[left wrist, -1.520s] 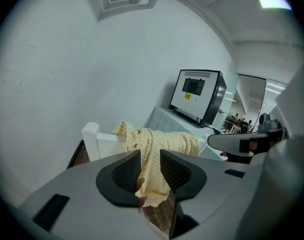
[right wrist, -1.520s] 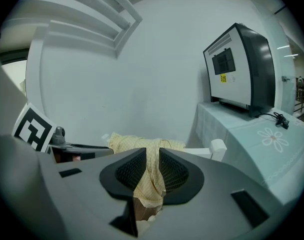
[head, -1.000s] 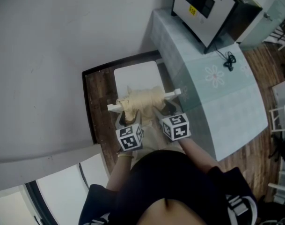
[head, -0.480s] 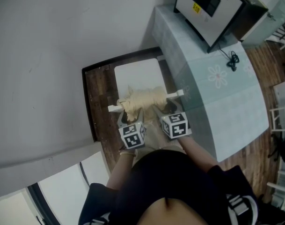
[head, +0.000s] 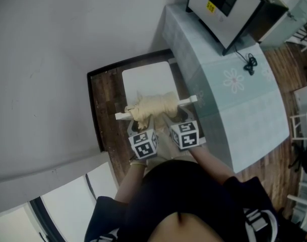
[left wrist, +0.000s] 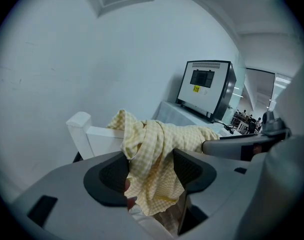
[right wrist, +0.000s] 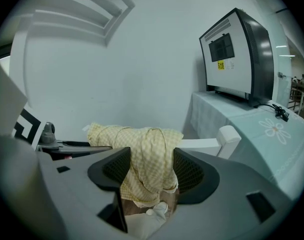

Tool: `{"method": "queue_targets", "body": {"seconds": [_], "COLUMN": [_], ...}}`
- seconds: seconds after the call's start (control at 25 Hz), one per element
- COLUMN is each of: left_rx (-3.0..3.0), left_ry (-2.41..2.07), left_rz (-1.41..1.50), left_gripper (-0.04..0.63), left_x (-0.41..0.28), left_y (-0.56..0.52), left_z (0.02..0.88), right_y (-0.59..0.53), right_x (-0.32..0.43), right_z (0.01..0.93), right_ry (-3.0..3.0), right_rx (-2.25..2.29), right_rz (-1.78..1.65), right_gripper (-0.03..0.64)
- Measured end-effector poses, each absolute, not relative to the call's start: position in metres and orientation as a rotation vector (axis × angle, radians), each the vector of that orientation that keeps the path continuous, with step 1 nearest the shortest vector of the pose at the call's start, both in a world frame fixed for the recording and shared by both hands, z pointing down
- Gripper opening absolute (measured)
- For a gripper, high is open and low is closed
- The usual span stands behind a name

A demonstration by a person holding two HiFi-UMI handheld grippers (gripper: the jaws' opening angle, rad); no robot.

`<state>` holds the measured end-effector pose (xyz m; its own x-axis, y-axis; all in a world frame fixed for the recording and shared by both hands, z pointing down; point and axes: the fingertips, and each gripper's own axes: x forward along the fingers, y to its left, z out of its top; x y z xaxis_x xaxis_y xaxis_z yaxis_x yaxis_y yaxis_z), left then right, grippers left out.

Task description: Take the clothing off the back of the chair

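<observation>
A pale yellow checked garment (head: 153,105) hangs bunched over the white top rail (head: 122,116) of a chair with a white seat (head: 145,79). Both grippers are held behind the chair back, side by side. My left gripper (head: 138,128) has its jaws spread wide around the garment's (left wrist: 152,154) left part, which hangs between the pads. My right gripper (head: 172,120) has just been opening its jaws. They now stand wide, with the cloth (right wrist: 147,159) hanging between them. The rail's (right wrist: 211,144) end post shows to the right.
A counter with a pale flowered cover (head: 234,84) runs along the chair's right side. On it are a boxy oven-like appliance (head: 229,9) and a black cable (head: 250,63). A grey wall (head: 52,59) closes the left and far side. White furniture (head: 299,125) is at the right edge.
Both grippers stay almost where they were behind the chair back. The garment still hangs over the rail in the same shape.
</observation>
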<state>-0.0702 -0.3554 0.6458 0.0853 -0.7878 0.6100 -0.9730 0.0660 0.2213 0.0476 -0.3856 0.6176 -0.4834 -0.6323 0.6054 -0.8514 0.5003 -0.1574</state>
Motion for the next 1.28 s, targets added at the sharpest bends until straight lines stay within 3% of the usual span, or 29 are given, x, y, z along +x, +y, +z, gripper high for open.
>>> {"method": "queue_targets", "body": {"seconds": [0.24,0.8,1.28], "left_rx": [1.754,1.755,1.781], "left_ry": [-1.723,-1.664,-1.641], "left_rz": [0.411,0.376,0.399], "left_gripper": [0.208,0.093,0.064], "left_x": [-0.061,-0.049,-0.046], "left_y": [-0.357,-0.362,-0.359], "left_z": [0.646,0.646,0.643], "right_y": [-0.387,-0.387,-0.383], "right_x": [0.048,0.046,0.045], "right_z": [0.619,0.62,0.615], "right_ry": [-2.249,-2.244,-2.266], "right_rx": [1.247,1.238,1.227], "right_rz": [0.599,0.614,0.607], "right_gripper": [0.271,0.138,0.098]}}
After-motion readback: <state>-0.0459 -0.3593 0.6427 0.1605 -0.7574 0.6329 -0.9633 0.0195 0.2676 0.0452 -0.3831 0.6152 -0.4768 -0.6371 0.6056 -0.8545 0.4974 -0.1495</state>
